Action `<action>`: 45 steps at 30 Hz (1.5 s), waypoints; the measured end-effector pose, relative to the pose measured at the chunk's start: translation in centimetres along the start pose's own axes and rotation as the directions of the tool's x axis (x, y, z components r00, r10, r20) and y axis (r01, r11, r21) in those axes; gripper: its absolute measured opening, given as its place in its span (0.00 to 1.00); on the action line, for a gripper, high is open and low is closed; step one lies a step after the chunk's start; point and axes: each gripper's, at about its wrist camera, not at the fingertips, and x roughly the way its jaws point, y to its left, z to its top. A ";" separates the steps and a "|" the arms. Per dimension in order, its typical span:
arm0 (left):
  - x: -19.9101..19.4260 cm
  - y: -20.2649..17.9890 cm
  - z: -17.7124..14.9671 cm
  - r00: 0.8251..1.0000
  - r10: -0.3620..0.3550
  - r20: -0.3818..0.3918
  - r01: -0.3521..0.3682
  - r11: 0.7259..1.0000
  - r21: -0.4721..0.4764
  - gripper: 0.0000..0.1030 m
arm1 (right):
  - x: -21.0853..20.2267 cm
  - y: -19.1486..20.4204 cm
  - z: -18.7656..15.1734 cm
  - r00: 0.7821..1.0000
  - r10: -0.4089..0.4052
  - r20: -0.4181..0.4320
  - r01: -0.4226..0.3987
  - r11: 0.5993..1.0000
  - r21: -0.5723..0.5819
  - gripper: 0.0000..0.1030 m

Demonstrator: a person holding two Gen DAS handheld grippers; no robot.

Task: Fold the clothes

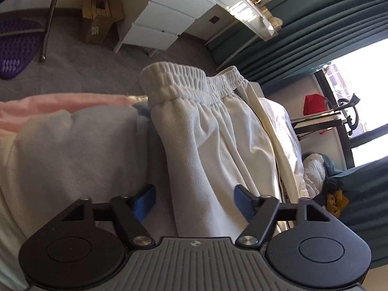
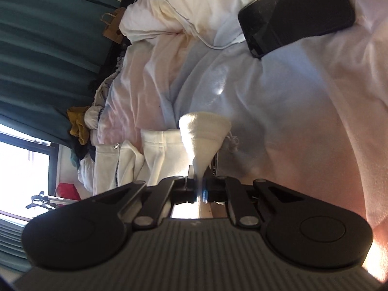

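The left gripper (image 1: 194,202) has its jaws spread wide, and its blue pads (image 1: 144,203) stand on either side of a hanging fold of the white garment (image 1: 218,131) without pressing it. The garment is ribbed, with a gathered elastic band (image 1: 191,82) at its far end, and it lies over the pale blanket (image 1: 72,150) on the bed, with a cream zipped piece (image 1: 274,131) just beside it. Beyond the bed edge are grey carpet, a white drawer unit (image 1: 167,21), a cardboard box (image 1: 99,17) and teal curtains (image 1: 327,31) next to a bright window. In the right wrist view, the right gripper (image 2: 199,191) has its jaws drawn narrow and pinched on a bunch of the same white fabric, which fans up from the pads into a cone-shaped tuft (image 2: 203,135). A knotted drawstring (image 2: 231,143) hangs near that tuft. The rest of the cream clothing (image 2: 135,160) lies to the left of the tuft on the bed. Further back, a black phone (image 2: 295,12) rests on the pinkish bedding, with a white cable (image 2: 194,29) running close to it.
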 end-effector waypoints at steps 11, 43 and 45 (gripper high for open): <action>-2.3 2.4 2.0 0.988 -0.145 -0.047 0.140 0.986 -0.086 0.07 | -2.1 0.8 0.9 0.989 0.130 0.068 -0.128 0.991 -0.035 0.06; 29.8 -22.4 14.6 0.993 0.109 -0.051 -0.093 0.967 0.237 0.08 | 28.1 27.3 -3.5 0.991 0.105 0.085 -0.027 0.769 -0.639 0.06; 30.6 -22.4 14.7 0.994 0.096 -0.054 -0.080 0.968 0.239 0.13 | 28.8 27.1 -3.5 0.992 0.109 0.067 -0.042 0.769 -0.638 0.07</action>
